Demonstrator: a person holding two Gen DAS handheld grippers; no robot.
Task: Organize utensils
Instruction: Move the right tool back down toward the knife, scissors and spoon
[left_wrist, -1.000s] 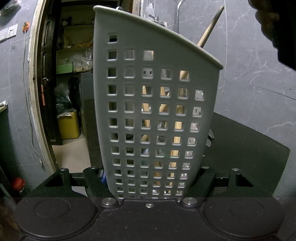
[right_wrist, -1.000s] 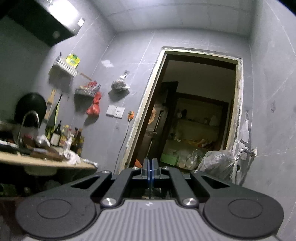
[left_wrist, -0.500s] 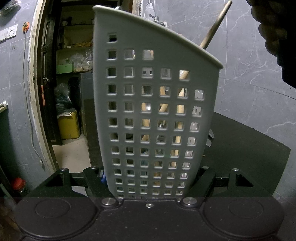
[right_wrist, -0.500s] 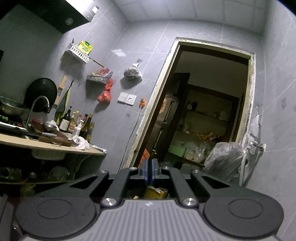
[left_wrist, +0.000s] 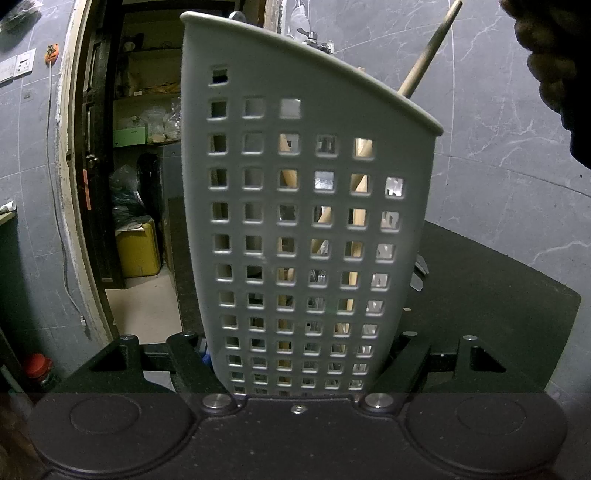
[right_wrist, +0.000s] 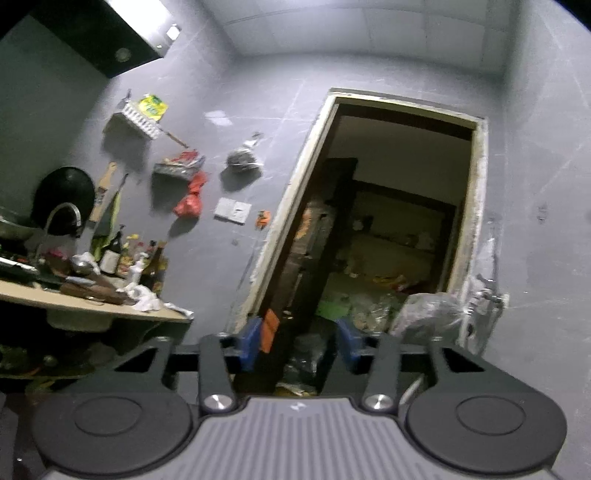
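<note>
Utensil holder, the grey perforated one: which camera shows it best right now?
The left wrist view: the grey utensil holder fills the frame between the left tongs, wooden handles showing inside. The right wrist view shows none of it, only wall and doorway.

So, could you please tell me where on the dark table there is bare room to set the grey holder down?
The dark table lies bare to the right of the grey perforated plastic utensil holder, out to its far right corner. Close by the holder's right side it is crowded: metal utensils lie there. The table's left part is hidden behind the holder.
</note>
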